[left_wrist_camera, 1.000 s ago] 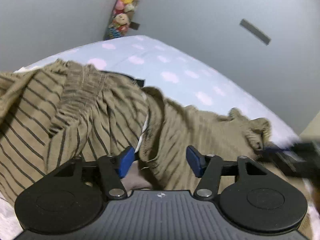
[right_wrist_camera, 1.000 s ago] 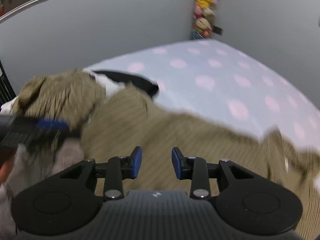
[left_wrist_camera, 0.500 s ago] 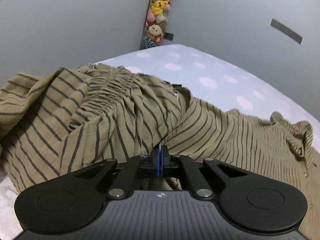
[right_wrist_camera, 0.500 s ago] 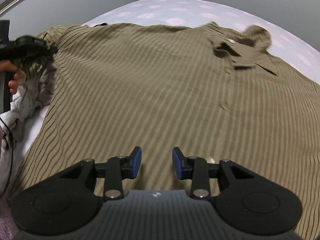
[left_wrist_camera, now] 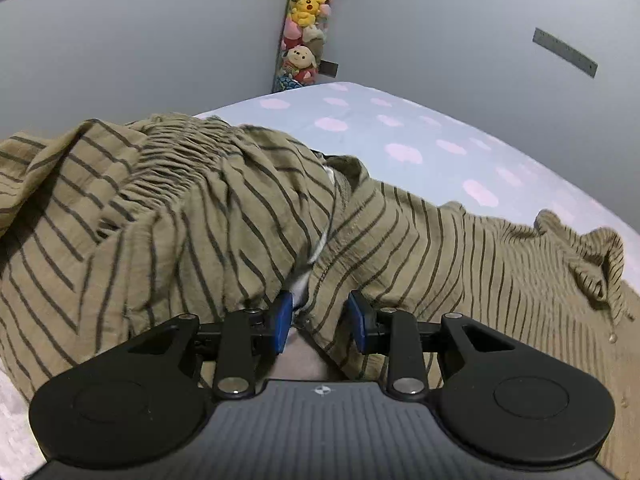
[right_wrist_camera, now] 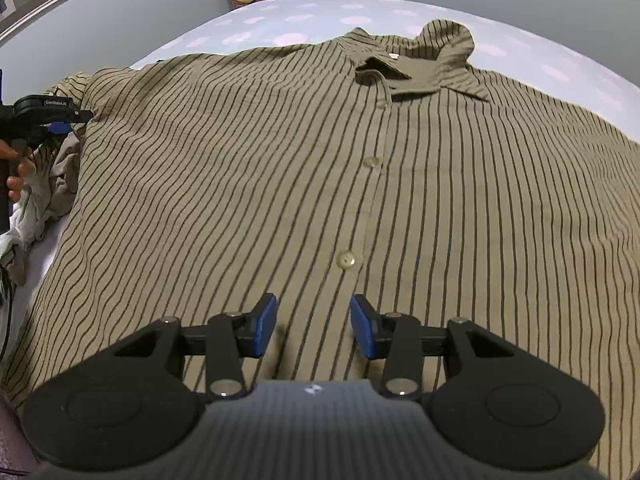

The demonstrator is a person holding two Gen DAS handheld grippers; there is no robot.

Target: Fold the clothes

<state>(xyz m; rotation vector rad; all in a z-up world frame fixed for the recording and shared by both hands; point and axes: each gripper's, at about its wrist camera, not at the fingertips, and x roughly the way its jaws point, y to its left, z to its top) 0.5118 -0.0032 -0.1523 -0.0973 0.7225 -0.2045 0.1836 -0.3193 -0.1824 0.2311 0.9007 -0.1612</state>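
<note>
A tan shirt with dark stripes (right_wrist_camera: 360, 168) lies spread front-up on the bed, collar (right_wrist_camera: 416, 60) at the far side, buttons down the middle. My right gripper (right_wrist_camera: 313, 326) is open and empty just above its lower front. My left gripper (left_wrist_camera: 319, 320) is open at the shirt's left edge (left_wrist_camera: 400, 248), with a fold of the fabric between its fingers. A second bunched striped garment (left_wrist_camera: 160, 208) with a gathered band lies at its left. The left gripper also shows in the right wrist view (right_wrist_camera: 44, 120) at the far left.
The bed has a pale blue sheet with pink cloud spots (left_wrist_camera: 400, 140). Grey walls meet at a corner with hanging plush toys (left_wrist_camera: 306, 28). Pale crumpled clothes (right_wrist_camera: 36, 208) lie at the bed's left edge.
The left gripper was shut on fabric half a second ago and has opened. The right gripper has moved over the spread shirt, which now lies flatter with the collar in view.
</note>
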